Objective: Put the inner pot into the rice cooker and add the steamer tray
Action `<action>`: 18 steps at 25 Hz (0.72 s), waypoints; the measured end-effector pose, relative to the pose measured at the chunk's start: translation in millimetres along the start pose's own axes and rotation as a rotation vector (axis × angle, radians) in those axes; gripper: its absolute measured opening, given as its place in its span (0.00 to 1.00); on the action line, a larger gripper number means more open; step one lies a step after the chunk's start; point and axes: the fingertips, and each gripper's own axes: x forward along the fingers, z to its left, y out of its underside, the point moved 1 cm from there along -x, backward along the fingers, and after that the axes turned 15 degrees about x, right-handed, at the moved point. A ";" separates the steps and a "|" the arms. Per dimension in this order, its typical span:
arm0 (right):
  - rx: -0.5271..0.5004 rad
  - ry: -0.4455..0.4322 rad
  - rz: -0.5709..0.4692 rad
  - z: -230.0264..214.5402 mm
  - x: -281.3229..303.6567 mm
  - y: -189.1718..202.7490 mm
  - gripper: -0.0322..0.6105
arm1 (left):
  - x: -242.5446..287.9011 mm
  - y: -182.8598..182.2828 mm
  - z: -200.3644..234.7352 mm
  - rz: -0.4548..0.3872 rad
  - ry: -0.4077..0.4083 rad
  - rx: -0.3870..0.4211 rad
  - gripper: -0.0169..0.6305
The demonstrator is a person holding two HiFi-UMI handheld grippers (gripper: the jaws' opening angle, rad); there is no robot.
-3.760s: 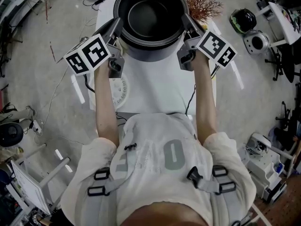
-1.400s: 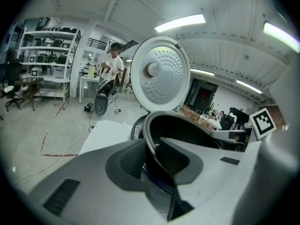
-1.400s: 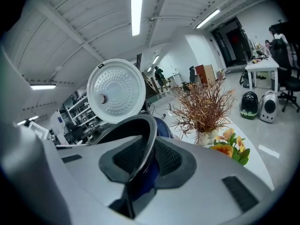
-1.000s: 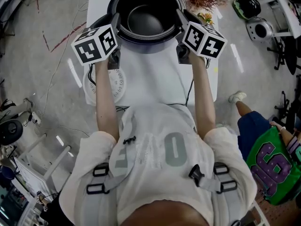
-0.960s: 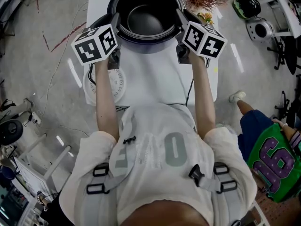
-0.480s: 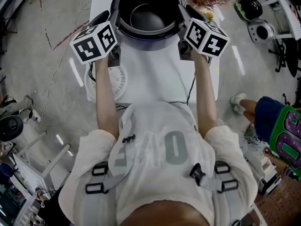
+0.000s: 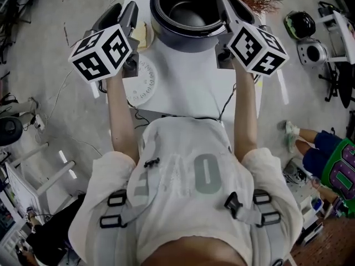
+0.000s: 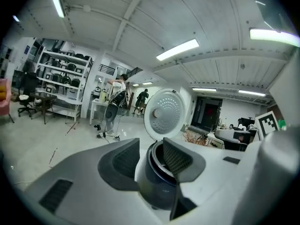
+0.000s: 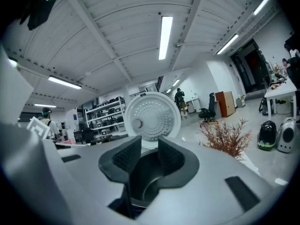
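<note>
Inner pot (image 7: 189, 14) already in the rice cooker (image 7: 183, 39)
We see it top centre of the head view. Our left gripper (image 7: 121, 11) and right gripper (image 7: 234, 3) sit either side of the cooker, both empty, jaws apart; left's just been opening, right's just been closing a little.

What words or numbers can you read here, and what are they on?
"O": big grey letter on the shirt; letters beside it are creased, unreadable.
Green jersey: number cut off at the picture's edge, unreadable.
Left cube, right cube: black-and-white patterns, no words.
</note>
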 end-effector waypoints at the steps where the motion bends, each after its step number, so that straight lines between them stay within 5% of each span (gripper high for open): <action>1: 0.000 -0.030 -0.004 11.2 -1.8 0.2 0.22 | -12.4 -2.5 4.3 -0.010 -0.020 0.003 0.24; 9: -0.087 -0.235 0.069 106.7 -11.1 51.2 0.22 | -116.7 21.9 64.9 -0.026 -0.237 0.010 0.25; 18: -0.186 -0.351 0.348 153.1 11.4 172.9 0.26 | -194.4 129.3 112.5 0.106 -0.485 -0.171 0.25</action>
